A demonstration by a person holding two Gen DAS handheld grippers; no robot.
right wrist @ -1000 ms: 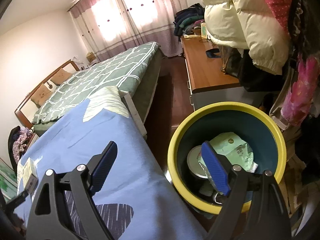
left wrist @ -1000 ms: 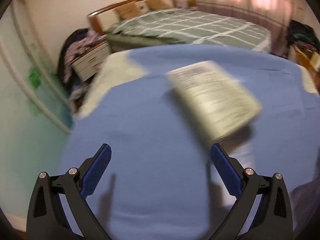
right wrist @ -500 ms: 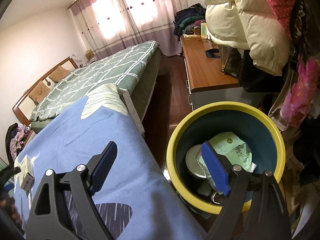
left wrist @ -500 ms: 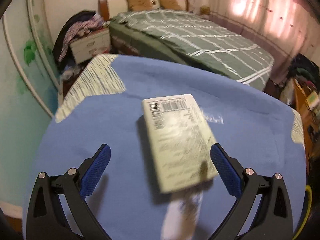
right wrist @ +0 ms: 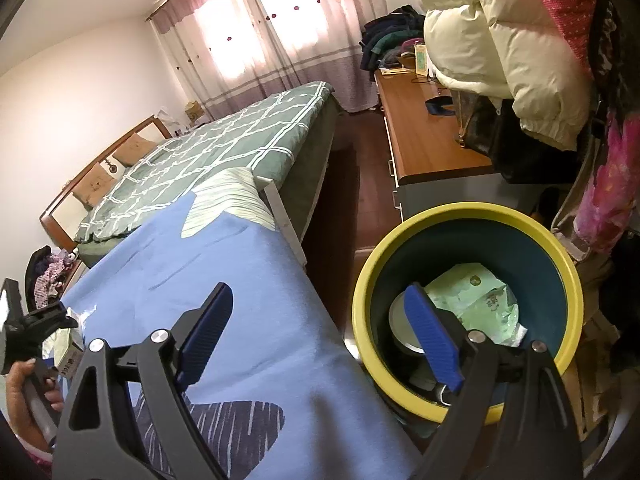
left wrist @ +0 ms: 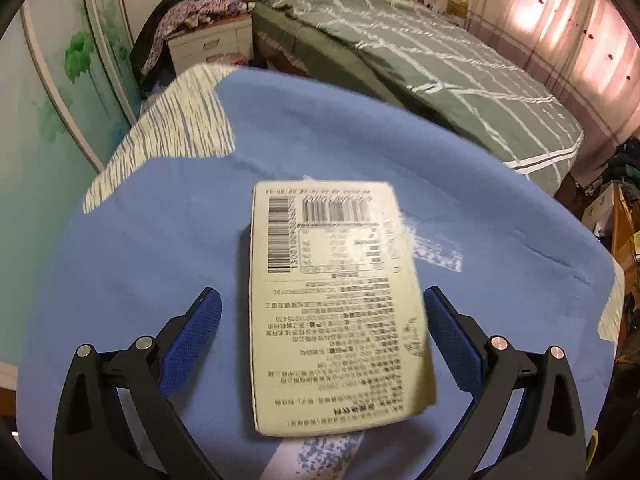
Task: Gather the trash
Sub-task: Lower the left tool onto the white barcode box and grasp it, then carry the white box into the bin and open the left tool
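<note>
A pale flat box (left wrist: 336, 304) printed with barcodes lies on the blue blanket (left wrist: 140, 248). My left gripper (left wrist: 322, 292) is open and straddles the box, whose near half sits between the blue pads. The left pad (left wrist: 192, 336) stands clear of it and the right pad is close to its edge. In the right wrist view the same box (right wrist: 72, 354) shows small at the far left, under the left gripper (right wrist: 36, 320) held by a hand (right wrist: 24, 384). My right gripper (right wrist: 319, 289) is open and holds nothing, by the yellow-rimmed teal bin (right wrist: 400, 240).
The bin holds a green packet (right wrist: 476, 304) and a round lid (right wrist: 400, 320). It stands on the floor off the blanket's right edge. A green plaid bed (left wrist: 440, 64), a nightstand piled with clothes (left wrist: 200, 40), a wooden dresser (right wrist: 424, 140) and hanging coats (right wrist: 500, 40) surround the area.
The left gripper has moved over the blanket and rolled, so the box went from the upper right of its view to between its fingers. The right gripper has stayed still.
</note>
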